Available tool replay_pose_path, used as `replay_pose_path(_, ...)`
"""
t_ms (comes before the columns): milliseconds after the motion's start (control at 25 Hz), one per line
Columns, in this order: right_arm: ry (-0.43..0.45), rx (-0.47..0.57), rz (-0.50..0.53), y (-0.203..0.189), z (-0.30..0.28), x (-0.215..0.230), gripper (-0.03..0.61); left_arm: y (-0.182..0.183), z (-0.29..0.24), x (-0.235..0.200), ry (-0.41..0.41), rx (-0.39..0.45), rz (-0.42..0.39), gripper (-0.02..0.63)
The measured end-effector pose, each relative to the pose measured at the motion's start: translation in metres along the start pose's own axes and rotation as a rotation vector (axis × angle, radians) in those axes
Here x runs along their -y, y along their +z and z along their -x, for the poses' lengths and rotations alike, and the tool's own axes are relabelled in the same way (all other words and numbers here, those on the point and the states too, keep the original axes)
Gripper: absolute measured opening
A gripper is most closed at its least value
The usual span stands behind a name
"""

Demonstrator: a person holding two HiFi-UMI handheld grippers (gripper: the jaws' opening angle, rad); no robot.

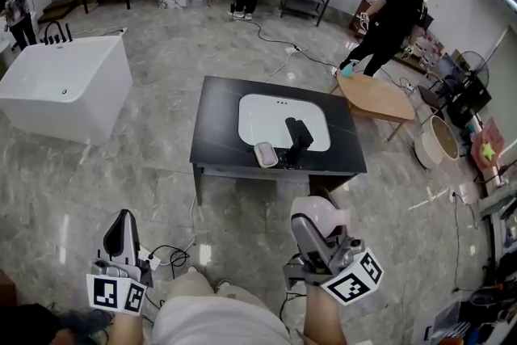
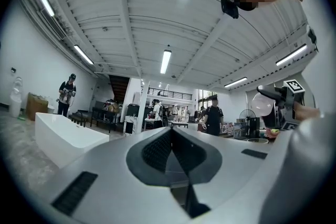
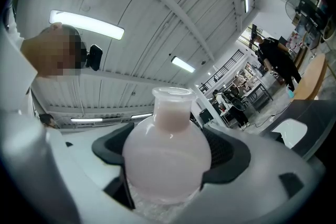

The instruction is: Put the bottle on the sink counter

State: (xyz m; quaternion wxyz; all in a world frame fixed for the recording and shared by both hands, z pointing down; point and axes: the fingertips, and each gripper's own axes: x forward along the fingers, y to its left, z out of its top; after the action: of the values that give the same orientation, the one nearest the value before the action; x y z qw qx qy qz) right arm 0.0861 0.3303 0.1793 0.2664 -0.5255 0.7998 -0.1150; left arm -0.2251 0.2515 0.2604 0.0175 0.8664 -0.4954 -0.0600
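We grip frosted pink round bottle (image 3: 166, 157); dark sink counter (image 1: 216, 115) at twelve o'clock.
Right gripper (image 1: 312, 229) pinches curved belly, could slip; left gripper (image 1: 123, 220) closed, empty.

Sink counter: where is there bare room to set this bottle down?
The dark sink counter is bare in the strips left and right of the white basin. The front middle is crowded: a black faucet and a small pale oval object stand there. The back strip is narrow.
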Motion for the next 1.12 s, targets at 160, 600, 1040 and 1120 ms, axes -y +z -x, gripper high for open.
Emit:
replay_pose_path(160, -0.012, -0.009, -0.002, -0.005, -0.001, 0.006, 0.408, -0.005, -0.006, 0.001, -0.007, -0.011, -0.004, 0.014)
replay_pose_path(600, -0.031, 0.004, -0.024, 0.004, -0.080, 0.066, 0.408, -0.028, -0.124, -0.026, -0.057, -0.031, 0.029, 0.014)
replay_pose_path(1040, -0.081, -0.006, -0.011, 0.001, -0.191, 0.121, 0.408, -0.049, -0.264, -0.069, -0.153, -0.076, 0.068, 0.014)
replay_pose_path(1120, -0.090, -0.021, -0.008, -0.004, -0.202, 0.132, 0.408, -0.057, -0.281, -0.067, -0.171, -0.092, 0.082, 0.014)
